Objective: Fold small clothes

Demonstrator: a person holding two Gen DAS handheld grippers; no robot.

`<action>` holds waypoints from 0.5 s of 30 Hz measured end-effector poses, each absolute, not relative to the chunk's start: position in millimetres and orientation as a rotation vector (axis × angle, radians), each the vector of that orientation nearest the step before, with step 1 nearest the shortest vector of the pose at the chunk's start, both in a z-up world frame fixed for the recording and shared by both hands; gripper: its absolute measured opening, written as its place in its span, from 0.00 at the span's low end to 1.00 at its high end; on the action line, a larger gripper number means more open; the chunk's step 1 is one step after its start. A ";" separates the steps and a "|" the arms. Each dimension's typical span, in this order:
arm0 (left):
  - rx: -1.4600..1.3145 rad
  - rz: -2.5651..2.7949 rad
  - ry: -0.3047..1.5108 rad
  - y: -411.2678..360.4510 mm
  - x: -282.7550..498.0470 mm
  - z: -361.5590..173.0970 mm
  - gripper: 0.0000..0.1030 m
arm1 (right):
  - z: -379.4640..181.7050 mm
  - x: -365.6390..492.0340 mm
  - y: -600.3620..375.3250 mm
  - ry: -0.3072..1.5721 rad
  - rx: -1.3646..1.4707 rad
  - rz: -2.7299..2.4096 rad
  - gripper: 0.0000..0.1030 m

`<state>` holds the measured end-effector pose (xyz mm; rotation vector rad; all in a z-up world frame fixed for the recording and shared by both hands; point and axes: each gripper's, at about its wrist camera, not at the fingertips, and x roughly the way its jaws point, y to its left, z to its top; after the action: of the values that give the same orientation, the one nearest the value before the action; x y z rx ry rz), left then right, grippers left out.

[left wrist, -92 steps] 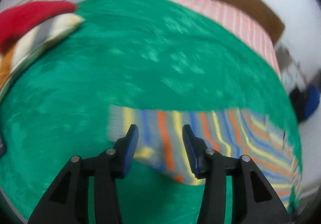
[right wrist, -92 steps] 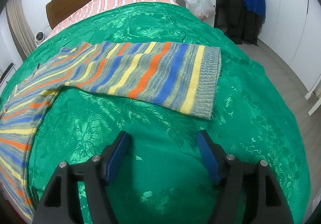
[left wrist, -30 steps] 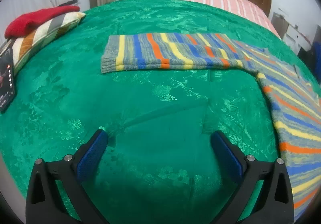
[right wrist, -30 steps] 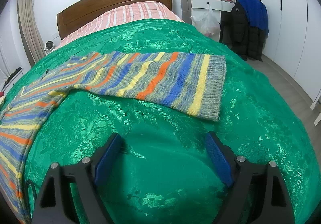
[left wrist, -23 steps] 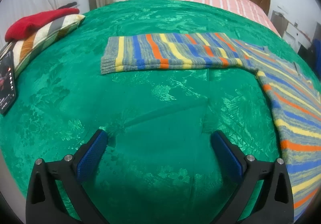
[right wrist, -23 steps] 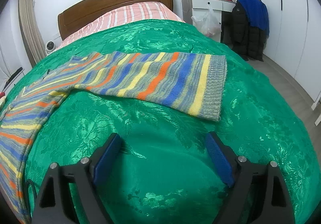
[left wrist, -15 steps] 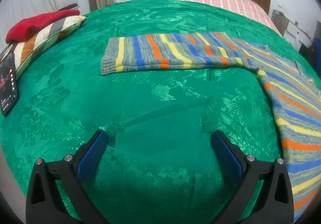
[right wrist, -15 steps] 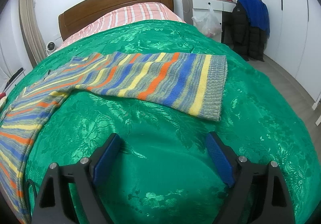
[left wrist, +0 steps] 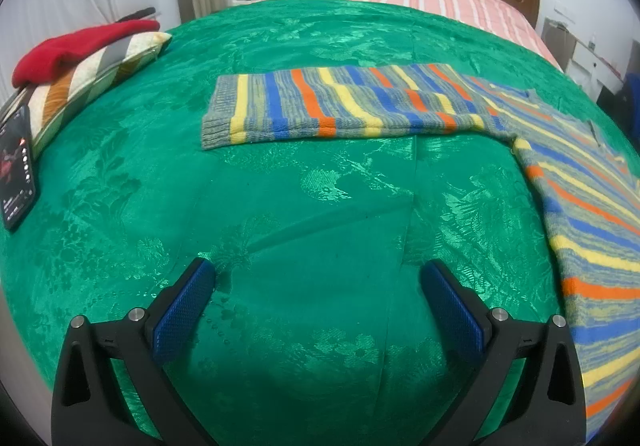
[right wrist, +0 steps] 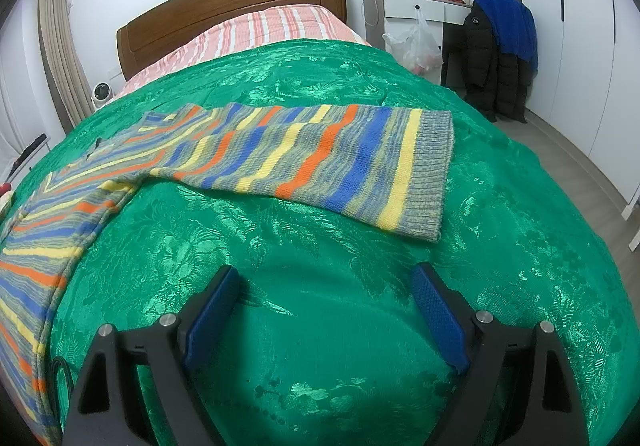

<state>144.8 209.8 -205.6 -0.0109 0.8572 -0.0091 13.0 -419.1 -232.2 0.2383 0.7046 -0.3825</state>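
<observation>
Two grippers hung spread wide and empty over a glossy green floral-damask bedspread (left wrist: 320, 206): the left gripper (left wrist: 318, 282) and the right gripper (right wrist: 324, 282), each with blue textured pads. One ribbed-cuffed knit striped sweater (left wrist: 352, 102) lay flat ahead of them, sleeves stretched outward, touching neither. Beside the left edge sat a striped pillow (left wrist: 92, 74) under a red cloth (left wrist: 76, 48), near a dark phone (left wrist: 16, 166)

Sweater (left wrist: 360, 106) spread on bedspread (left wrist: 320, 206), pillow (left wrist: 92, 78) and phone (left wrist: 16, 166) far left
</observation>
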 end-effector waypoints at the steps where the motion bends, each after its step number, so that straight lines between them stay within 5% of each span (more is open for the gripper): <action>1: -0.011 -0.009 0.857 209.7 144.8 -205.4 1.00 | -232.2 13.1 -418.9 0.705 0.238 -0.383 0.85; 10: -0.014 -0.003 0.829 210.8 142.9 -206.4 1.00 | -220.2 22.9 -420.3 0.822 0.249 -0.353 0.91; 15: -0.013 -0.001 0.823 210.9 143.0 -206.9 1.00 | -181.4 -1.7 -468.3 0.687 0.596 -0.259 0.91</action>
<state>143.0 210.9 -206.9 -0.0130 0.8235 -0.0015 -1.7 -468.3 -181.4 0.5959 0.6870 -0.2591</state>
